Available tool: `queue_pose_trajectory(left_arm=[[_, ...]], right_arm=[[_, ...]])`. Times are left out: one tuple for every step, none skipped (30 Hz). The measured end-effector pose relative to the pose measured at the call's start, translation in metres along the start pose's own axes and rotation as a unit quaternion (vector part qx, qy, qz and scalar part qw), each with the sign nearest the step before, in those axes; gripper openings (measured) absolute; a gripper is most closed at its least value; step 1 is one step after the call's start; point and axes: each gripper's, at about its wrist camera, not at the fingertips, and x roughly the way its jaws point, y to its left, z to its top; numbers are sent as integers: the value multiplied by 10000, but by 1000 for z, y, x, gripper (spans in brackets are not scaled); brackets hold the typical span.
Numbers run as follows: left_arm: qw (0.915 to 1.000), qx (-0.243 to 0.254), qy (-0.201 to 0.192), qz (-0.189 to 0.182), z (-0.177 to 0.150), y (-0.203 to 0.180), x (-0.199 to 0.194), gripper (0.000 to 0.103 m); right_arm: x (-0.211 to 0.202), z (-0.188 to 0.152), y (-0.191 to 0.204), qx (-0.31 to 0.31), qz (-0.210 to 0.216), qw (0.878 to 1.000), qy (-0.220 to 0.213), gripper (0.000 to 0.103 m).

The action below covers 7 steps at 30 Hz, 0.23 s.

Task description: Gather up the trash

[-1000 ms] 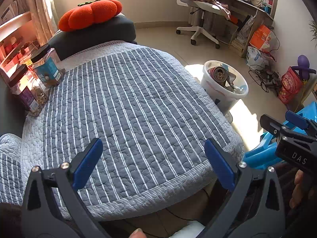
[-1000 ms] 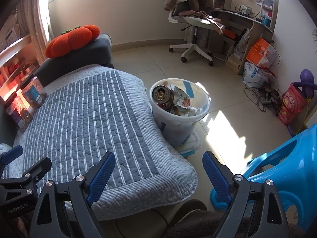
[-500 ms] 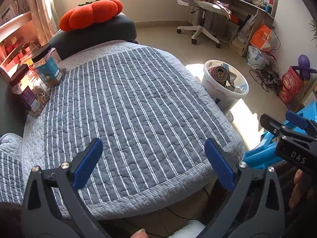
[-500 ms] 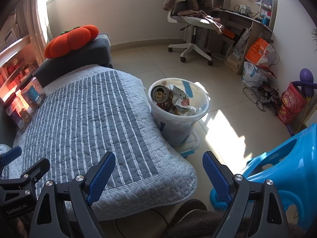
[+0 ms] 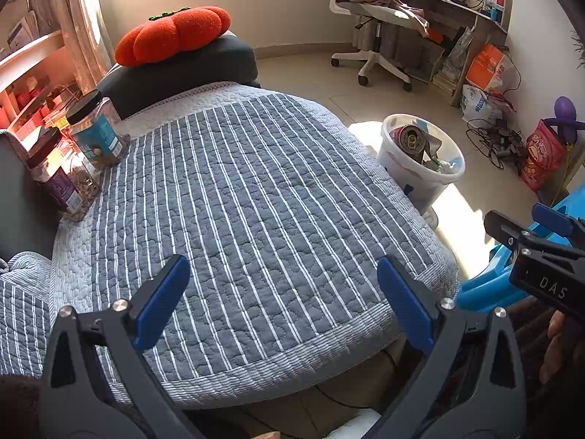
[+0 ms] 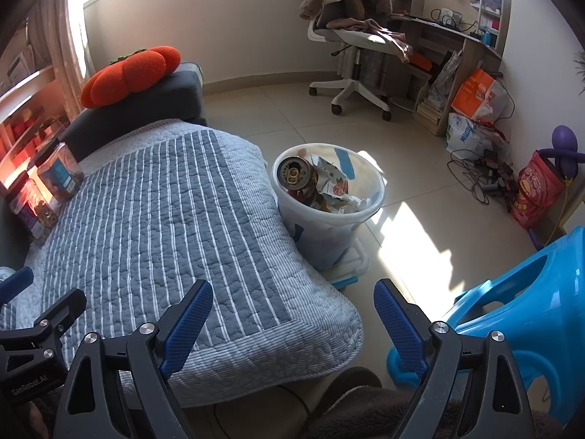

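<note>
A white bin [image 6: 329, 212] stands on the floor beside the striped grey quilt [image 6: 153, 241], filled with a crushed can [image 6: 293, 175] and crumpled wrappers [image 6: 334, 186]. The same bin [image 5: 420, 161] shows at the right of the left wrist view, past the quilt [image 5: 234, 219]. My left gripper [image 5: 285, 300] hovers open over the quilt's near edge, nothing between its blue pads. My right gripper [image 6: 292, 318] is open too, above the quilt's corner, well short of the bin. Each gripper appears at the edge of the other's view.
Two snack jars [image 5: 76, 153] stand at the quilt's left edge. A red pumpkin cushion [image 5: 172, 34] lies on a dark pillow. A blue plastic stool [image 6: 519, 314] is at the near right. An office chair [image 6: 351, 58], desk, bags and cables crowd the far right.
</note>
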Motion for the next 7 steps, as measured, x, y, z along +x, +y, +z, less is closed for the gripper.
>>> queue_pose_trajectory(left_arm=[[10000,-12,-7,1,0,0,0,102],[10000,-33,-13,-23,0,1,0,102],[10000,-58,-7,-56,-1,1,0,102],[9999,-77,3,-81,-1,2,0,102],[9999,-94,11,-102,-1,2,1,102],[9999,-105,29,-125,-1,3,1,102],[9998,-115,67,-140,0,3,2,102]], right_arm=[[0,0,0,0,5,10000,0,91],[0,0,0,0,6,10000,0,91],[0,0,0,4,7,10000,1,91],[0,0,0,1,7,10000,-2,91],[0,0,0,0,7,10000,-4,91],[0,0,0,10,5,10000,-7,91],[0,-1,-1,19,2,10000,-9,91]])
